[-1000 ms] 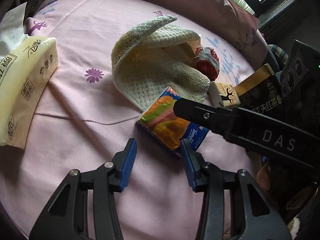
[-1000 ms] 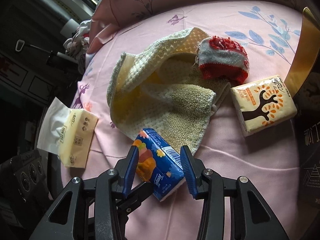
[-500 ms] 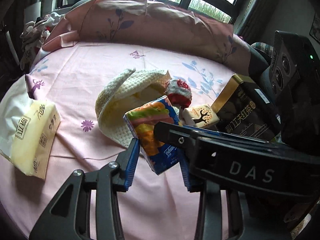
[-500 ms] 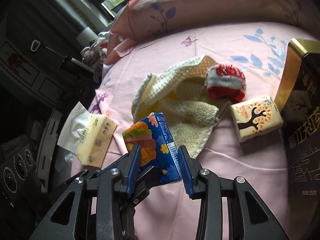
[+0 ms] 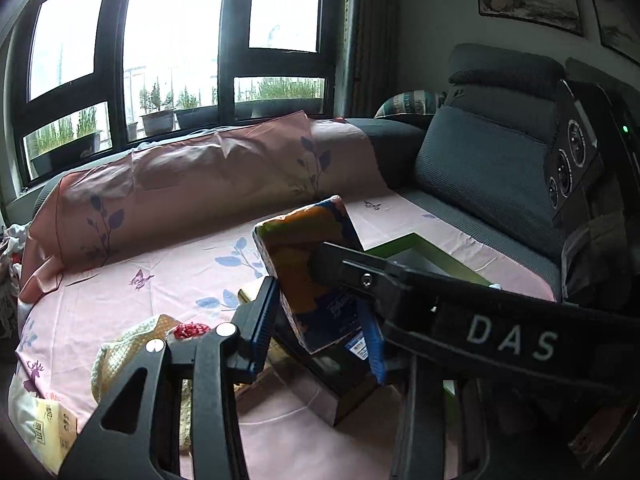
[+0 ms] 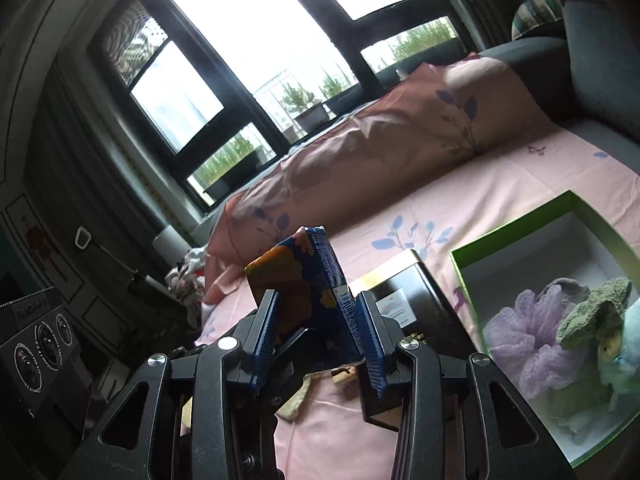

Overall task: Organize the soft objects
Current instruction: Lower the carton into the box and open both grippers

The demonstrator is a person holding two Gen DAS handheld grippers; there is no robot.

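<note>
A blue and orange tissue pack (image 5: 308,264) (image 6: 304,280) hangs in the air above the pink bed sheet (image 5: 120,292), gripped from two sides. My left gripper (image 5: 320,312) holds it between its blue pads, and its jaws are opening slightly. My right gripper (image 6: 320,300) is shut on the same pack, and one of its black fingers (image 5: 440,304) crosses the left wrist view. An open green box (image 6: 516,232) lies to the right and holds a purple knitted piece (image 6: 520,340) and a green plush toy (image 6: 592,312). Down on the sheet lie a cream towel (image 5: 132,344) and a red and white knitted item (image 5: 192,330).
A dark tea box (image 6: 404,300) stands between the grippers and the green box. A yellow tissue pack (image 5: 44,428) lies at the sheet's left edge. A pink bolster (image 5: 200,184) lines the window side, and a grey sofa cushion (image 5: 480,168) rises at the right.
Both grippers closed on the tissue pack, lifted it off the sheet and tilted upward. The window, sofa and green box have come into view, and the towel has dropped low.
</note>
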